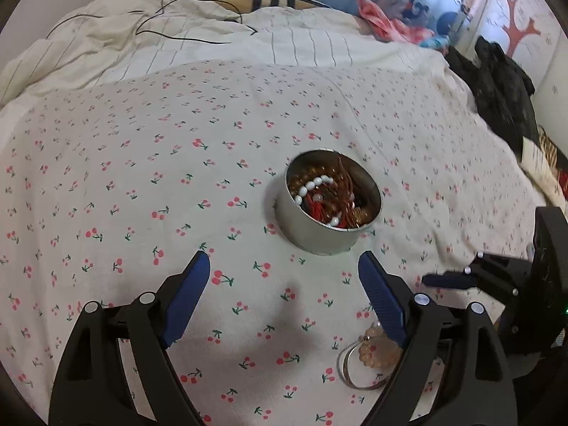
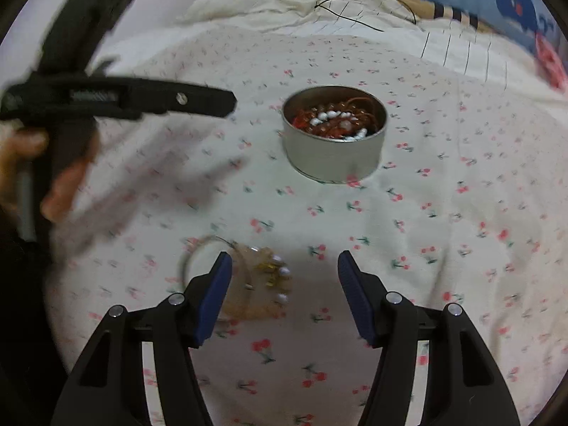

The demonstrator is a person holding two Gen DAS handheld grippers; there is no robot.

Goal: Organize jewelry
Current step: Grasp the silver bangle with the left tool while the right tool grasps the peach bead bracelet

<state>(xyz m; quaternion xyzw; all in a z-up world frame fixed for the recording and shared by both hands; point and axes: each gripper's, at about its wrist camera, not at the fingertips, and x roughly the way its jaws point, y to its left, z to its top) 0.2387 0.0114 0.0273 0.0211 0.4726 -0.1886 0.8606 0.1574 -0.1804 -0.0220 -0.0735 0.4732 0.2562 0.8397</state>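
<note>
A round metal tin [image 1: 328, 234] stands on the cherry-print bedsheet, filled with bead bracelets, white, brown and red; it also shows in the right wrist view [image 2: 333, 156]. A pale peach bead bracelet [image 1: 376, 353] and a thin silver bangle [image 1: 349, 378] lie loose on the sheet under my left gripper's right finger. In the right wrist view these loose pieces [image 2: 266, 280] lie beside my right gripper's left finger. My left gripper [image 1: 284, 266] is open and empty, short of the tin. My right gripper [image 2: 284, 266] is open and empty above the sheet.
The cherry-print sheet [image 1: 142, 177] covers the bed. A rumpled cream quilt [image 1: 142, 42] with a thin black cable lies behind. A black garment [image 1: 504, 88] lies at the right edge. The right gripper [image 1: 443, 280] shows at the left view's right side; the left gripper [image 2: 142, 101] crosses the right view's left.
</note>
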